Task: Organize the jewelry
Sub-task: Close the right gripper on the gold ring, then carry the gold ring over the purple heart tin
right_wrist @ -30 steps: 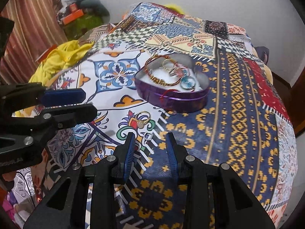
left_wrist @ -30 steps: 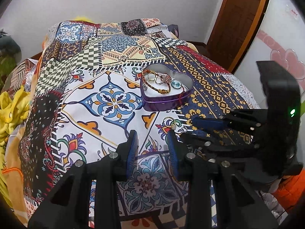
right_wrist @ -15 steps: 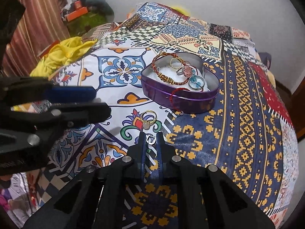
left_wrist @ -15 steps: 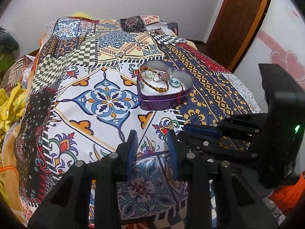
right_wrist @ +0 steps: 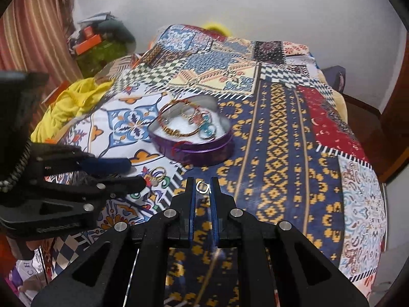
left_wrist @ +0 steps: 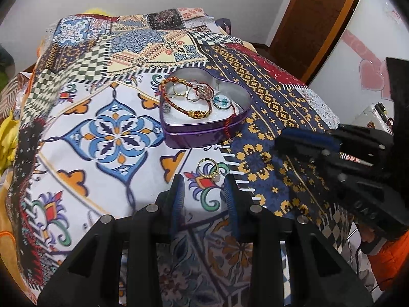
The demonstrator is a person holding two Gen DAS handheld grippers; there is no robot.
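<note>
**Ana:** Closed, and up it came! Since a second back the right gripper (right_wrist: 203, 188) had snapped together on the small silver ring (right_wrist: 202, 187) and lifted it off the patchwork bedspread (right_wrist: 281, 153), just this side of the heart-shaped purple tin (right_wrist: 194, 151).

**Ben:** And the left gripper (left_wrist: 203, 188)?

**Ana:** Jaws apart, nothing between them, hovering over the gold ring (left_wrist: 208, 170) that lay on the cloth just in front of the tin.

**Ben:** How would that silver one handle?

**Ana:** My guess: featherlight, stiff, slick metal. Pinched across the band at the very fingertips, it could squirt out.

**Ben:** Anything hard to read?

**Ana:** The silver ring's lower half sat hidden between the pads, and the tangle inside the tin was blurred.
</note>
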